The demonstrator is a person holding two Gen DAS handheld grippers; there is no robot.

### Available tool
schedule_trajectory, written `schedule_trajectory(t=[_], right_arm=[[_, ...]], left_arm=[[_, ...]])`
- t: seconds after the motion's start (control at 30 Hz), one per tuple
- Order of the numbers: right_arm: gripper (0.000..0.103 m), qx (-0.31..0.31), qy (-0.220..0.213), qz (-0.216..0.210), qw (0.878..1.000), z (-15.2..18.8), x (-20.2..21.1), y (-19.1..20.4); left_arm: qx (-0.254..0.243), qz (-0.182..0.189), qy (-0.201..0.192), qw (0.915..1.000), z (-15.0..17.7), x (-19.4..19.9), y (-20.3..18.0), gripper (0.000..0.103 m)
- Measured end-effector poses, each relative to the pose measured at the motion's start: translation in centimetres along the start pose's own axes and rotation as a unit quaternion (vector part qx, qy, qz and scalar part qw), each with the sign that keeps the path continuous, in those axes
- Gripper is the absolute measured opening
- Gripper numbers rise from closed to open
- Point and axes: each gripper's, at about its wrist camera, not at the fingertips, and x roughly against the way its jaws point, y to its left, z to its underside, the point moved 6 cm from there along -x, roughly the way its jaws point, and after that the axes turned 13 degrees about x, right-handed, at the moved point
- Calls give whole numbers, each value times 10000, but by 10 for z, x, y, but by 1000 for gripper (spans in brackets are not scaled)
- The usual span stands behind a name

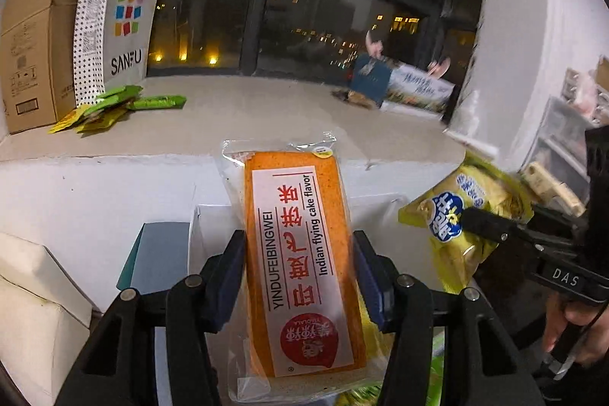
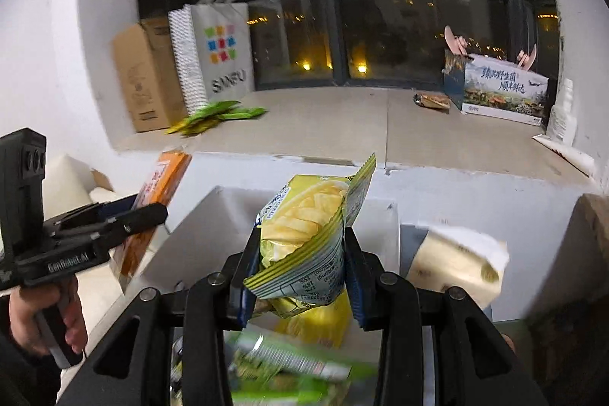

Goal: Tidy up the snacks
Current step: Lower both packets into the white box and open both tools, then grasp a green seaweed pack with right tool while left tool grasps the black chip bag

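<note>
My left jaws point(image 1: 300, 276) are closed on the cake point(image 1: 300, 253), pads pressing its long sides, the pack sticking out ahead of me toward the ledge point(image 1: 266, 109). My right jaws point(image 2: 300, 276) pinch the chips point(image 2: 304, 234), a crumpled yellow bag, by its lower half; the top leans right. Both packs hang in the air short of the ledge, above an open box whose white wall point(image 2: 190, 234) stands just behind them.

What worries me: the cake wrapper is slick film, and I hold it near its back end, so the long front could droop or slide out if I swing fast. The chips bag is puffy and creased; a squeeze too hard may crush it, too soft and it may twist loose. My two hands are close, so the packs could knock together.

On the ledge, green packets point(image 1: 114, 105) lie beside the paper bag point(image 1: 121, 25), far from the printed carton point(image 2: 502, 90). I judge that is the sorting place, though I cannot tell which pile suits which snack. The box contents below me are blurred green and yellow, unreadable. The dark packet point(image 2: 432, 100) by the carton is too small to name.
</note>
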Motion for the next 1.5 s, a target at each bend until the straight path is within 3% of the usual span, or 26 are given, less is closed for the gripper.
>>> schedule_trajectory(t=[0.03,0.1,0.13,0.2,0.23,0.27,0.3,0.53,0.7,0.9,1.1,1.33,1.5], right_arm=[[43,56,84,32,9999,-2,-10,-3],[44,80,242,69,9997,-3,-28,-9],[46,42,346,51,9994,-1,-36,-12],[65,-146,582,119,9981,3,-48,-19],[87,-240,595,160,9978,6,-49,-23],[100,-294,562,110,9979,7,-48,-24],[103,-377,521,34,9979,8,-46,-25],[103,-444,302,49,9985,11,-20,-23],[103,-337,-117,-223,9991,9,25,-10],[103,134,-931,-250,9953,22,118,15],[103,80,-1363,-207,9904,75,181,31],[103,-458,-863,-337,9946,163,188,42],[103,-935,-236,-681,9930,187,151,50]], left_arm=[[8,-78,78,9999,0,-12,3,67],[65,-240,289,9993,2,-28,8,101],[62,-300,296,9991,4,-32,12,103],[86,-274,258,9993,7,-29,15,103],[108,-280,296,9991,9,-28,17,103],[107,-299,311,9990,10,-26,19,103],[87,-348,287,9989,10,-23,21,103],[-15,-217,-68,9997,5,29,18,103],[-73,232,-451,9987,15,97,9,103],[-365,707,-672,9946,58,167,-10,103],[-379,1081,-403,9926,118,201,-7,103],[-293,991,-82,9946,157,198,5,103],[-292,1016,-94,9944,161,196,6,103]])
